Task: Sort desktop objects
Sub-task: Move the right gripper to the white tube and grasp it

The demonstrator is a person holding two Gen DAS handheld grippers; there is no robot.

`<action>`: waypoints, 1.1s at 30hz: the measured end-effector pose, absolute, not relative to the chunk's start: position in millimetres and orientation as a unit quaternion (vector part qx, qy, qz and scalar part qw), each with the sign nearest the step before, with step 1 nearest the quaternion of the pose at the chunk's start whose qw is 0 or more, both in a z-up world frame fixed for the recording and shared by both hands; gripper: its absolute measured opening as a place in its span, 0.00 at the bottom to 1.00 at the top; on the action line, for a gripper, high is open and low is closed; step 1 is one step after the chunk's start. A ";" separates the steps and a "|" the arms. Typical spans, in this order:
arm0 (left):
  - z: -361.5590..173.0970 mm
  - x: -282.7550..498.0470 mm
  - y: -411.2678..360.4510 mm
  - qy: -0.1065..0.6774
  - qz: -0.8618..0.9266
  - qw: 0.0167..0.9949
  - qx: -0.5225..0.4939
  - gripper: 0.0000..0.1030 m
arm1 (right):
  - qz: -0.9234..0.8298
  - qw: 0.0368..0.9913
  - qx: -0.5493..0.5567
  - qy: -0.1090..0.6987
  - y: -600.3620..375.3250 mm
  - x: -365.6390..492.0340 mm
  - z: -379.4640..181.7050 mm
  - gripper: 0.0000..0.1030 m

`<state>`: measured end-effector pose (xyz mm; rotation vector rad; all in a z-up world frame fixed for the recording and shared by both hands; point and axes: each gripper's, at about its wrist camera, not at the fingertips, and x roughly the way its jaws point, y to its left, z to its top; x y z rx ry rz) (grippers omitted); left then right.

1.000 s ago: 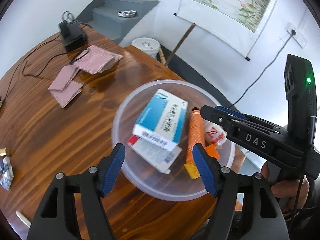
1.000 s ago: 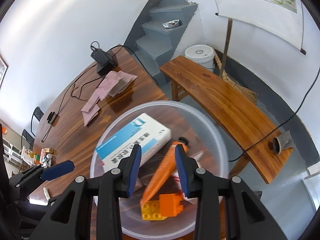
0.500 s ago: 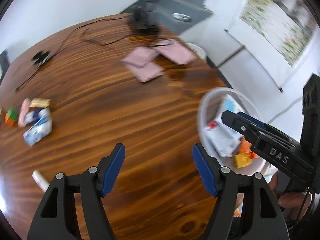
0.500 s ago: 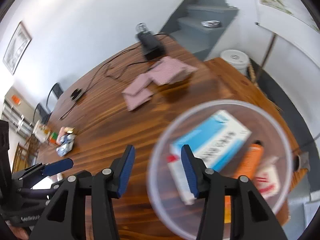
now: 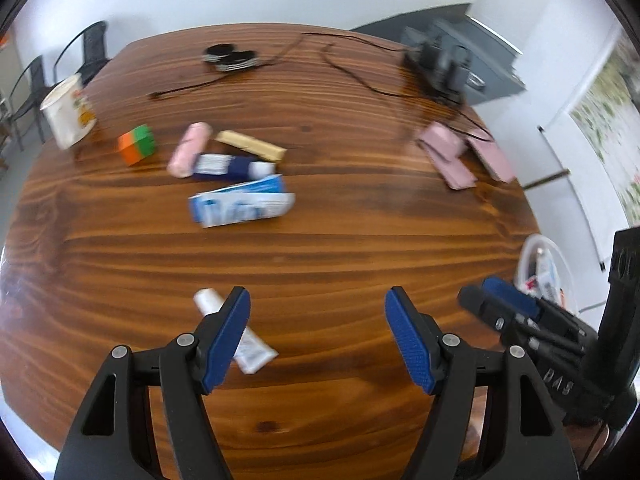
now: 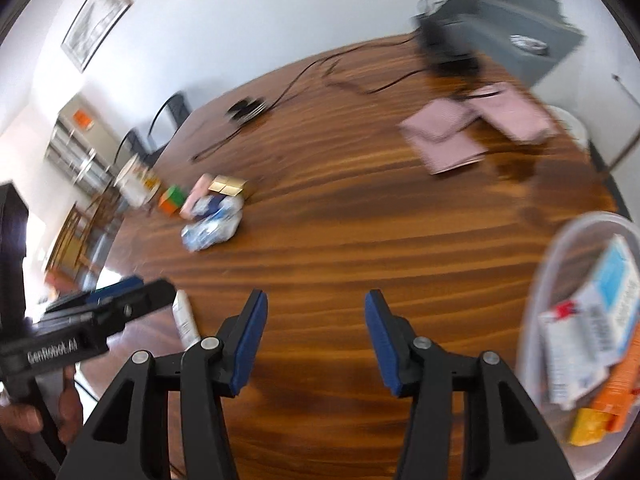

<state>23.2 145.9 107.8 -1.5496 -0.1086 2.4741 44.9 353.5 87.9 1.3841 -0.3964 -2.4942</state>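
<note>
Both hand-held grippers hang empty over a round, dark-grained wooden table [image 5: 320, 264] midway through a desktop sort. The left gripper [image 5: 318, 336] has its blue-padded jaws spread wide with nothing between them; the right gripper [image 6: 312, 340] is likewise parted and holds nothing.

Just ahead of the left gripper's left finger, and partly hidden behind it, lies a small white squeeze tube with a printed label [image 5: 236, 330], flat on the wood and angled across the grain. It looks the nearest candidate for pickup. It should be light and slightly yielding, with a smooth skin that may slip or roll; a hold across the middle of its body, jaws square to its length, seems safest.

Farther ahead of the left gripper sits a loose cluster: a blue-and-white crumpled pouch [image 5: 242, 206], a dark blue tube with a white label [image 5: 228, 166], a pale pink roll [image 5: 189, 150], a flat tan bar [image 5: 252, 146] and an orange-and-green block [image 5: 137, 145]. The pouch looks soft and would crush under a firm squeeze; the block appears rigid and easy to pinch by its flat sides.

To the right gripper's right stands a clear plastic bowl [image 6: 560, 248], already holding boxes and an orange tube, probably the drop point.
</note>
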 end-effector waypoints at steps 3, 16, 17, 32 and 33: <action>102.6 20.8 118.6 -0.051 0.839 0.095 -0.533 0.71 | -0.844 0.166 0.496 -0.121 318.4 39.6 78.9 0.53; 90.6 3.3 39.8 -0.071 0.835 0.051 -0.543 0.71 | -0.816 0.229 0.526 -0.076 229.4 23.8 60.9 0.53; 90.0 1.8 36.5 -0.070 0.835 0.050 -0.543 0.71 | -0.815 0.230 0.527 -0.073 224.4 22.4 59.6 0.53; 68.6 -38.2 -6.4 -0.044 0.832 0.054 -0.551 0.71 | -0.804 0.228 0.547 -0.049 170.8 13.5 30.1 0.36; 67.4 -40.6 -7.6 -0.042 0.832 0.055 -0.551 0.71 | -0.806 0.225 0.546 -0.043 168.0 13.5 28.9 0.35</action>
